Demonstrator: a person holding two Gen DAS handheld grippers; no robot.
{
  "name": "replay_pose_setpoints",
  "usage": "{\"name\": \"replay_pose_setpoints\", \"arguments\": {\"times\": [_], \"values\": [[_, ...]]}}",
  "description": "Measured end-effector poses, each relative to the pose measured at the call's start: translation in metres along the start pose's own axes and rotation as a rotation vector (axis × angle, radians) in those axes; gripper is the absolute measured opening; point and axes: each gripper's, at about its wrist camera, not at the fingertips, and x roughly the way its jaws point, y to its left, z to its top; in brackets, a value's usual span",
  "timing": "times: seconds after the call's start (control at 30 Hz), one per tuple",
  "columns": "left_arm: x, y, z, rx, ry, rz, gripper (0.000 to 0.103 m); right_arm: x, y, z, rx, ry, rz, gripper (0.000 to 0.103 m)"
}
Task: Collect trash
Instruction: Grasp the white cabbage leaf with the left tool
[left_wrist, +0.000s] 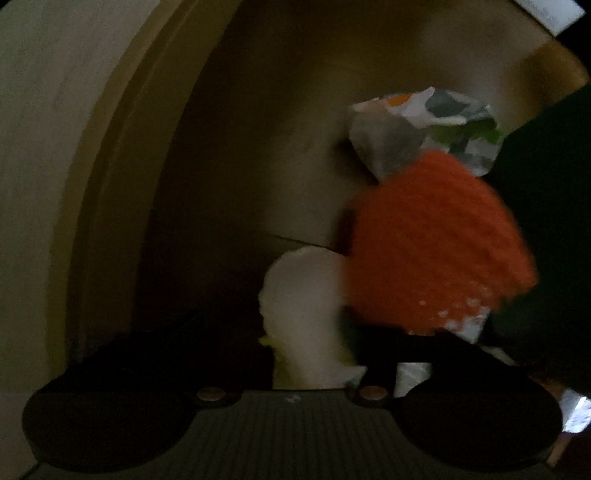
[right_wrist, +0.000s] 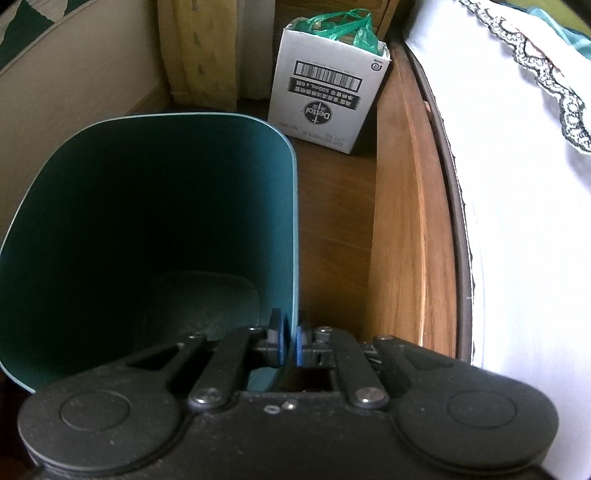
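In the right wrist view my right gripper is shut on the near right rim of a dark green trash bin, one blue pad inside the wall and one outside. The bin's inside looks dark and bare. In the dim, blurred left wrist view my left gripper holds crumpled trash: an orange and white wrapper with a pale piece beside it. The fingers themselves are lost in shadow. A dark green edge shows at the right, likely the bin.
A white Dettol carton with a green plastic bag in it stands on the wooden floor beyond the bin. A bed with a wooden frame and white sheet runs along the right. A beige wall is at the left.
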Motion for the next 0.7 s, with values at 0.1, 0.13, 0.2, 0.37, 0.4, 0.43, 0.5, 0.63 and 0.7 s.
{"name": "replay_pose_setpoints", "arguments": {"times": [0.1, 0.13, 0.2, 0.37, 0.4, 0.43, 0.5, 0.63, 0.7], "values": [[-0.01, -0.005, 0.001, 0.007, -0.022, 0.03, 0.013, 0.0, 0.0, 0.0, -0.002, 0.002, 0.007, 0.005], [-0.013, -0.007, -0.001, 0.012, -0.031, 0.035, 0.011, -0.001, 0.001, 0.0, -0.006, 0.001, 0.01, 0.005], [-0.023, -0.006, 0.001, 0.018, -0.044, 0.043, 0.006, -0.002, 0.001, 0.001, -0.01, -0.002, 0.019, 0.005], [-0.055, -0.016, -0.001, 0.048, -0.1, 0.086, 0.003, -0.004, 0.0, 0.001, -0.015, -0.009, 0.029, 0.004], [-0.063, -0.019, -0.001, 0.059, -0.113, 0.095, 0.002, -0.004, 0.0, 0.001, -0.013, -0.01, 0.029, 0.004], [-0.072, -0.022, -0.002, 0.072, -0.129, 0.103, 0.002, -0.004, 0.0, 0.001, -0.014, -0.01, 0.027, 0.004], [-0.088, -0.029, -0.005, 0.088, -0.149, 0.131, 0.002, -0.004, 0.0, 0.001, -0.01, -0.009, 0.029, 0.004], [-0.122, -0.031, -0.014, 0.112, -0.137, 0.086, 0.003, -0.006, 0.0, 0.002, -0.011, -0.004, 0.049, 0.004], [-0.128, -0.026, -0.019, 0.094, -0.144, 0.06, 0.004, -0.006, -0.001, 0.002, -0.016, -0.005, 0.046, 0.004]]}}
